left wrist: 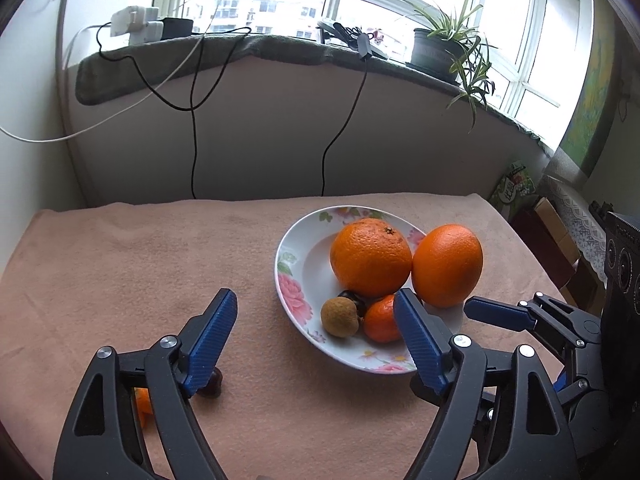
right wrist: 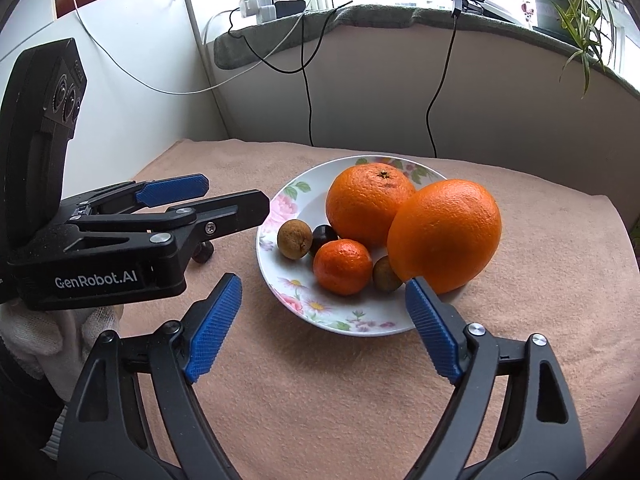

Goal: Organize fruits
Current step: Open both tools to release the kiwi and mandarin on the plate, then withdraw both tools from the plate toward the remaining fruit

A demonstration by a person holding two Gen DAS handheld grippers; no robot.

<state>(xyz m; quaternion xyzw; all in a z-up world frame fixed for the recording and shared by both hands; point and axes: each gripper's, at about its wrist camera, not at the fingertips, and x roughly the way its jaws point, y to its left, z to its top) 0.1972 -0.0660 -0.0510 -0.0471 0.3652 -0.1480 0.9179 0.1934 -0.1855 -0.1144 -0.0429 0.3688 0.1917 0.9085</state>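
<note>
Both grippers stand released, nothing between the pads: the left gripper (left wrist: 316,320) at lower centre, the right gripper (right wrist: 324,312) likewise. The flowered plate (right wrist: 280,280) at frame centre holds 2 oranges (right wrist: 370,204), a tangerine (right wrist: 342,266), 2 longans (right wrist: 294,238) and a dark fruit (right wrist: 323,236).
</note>
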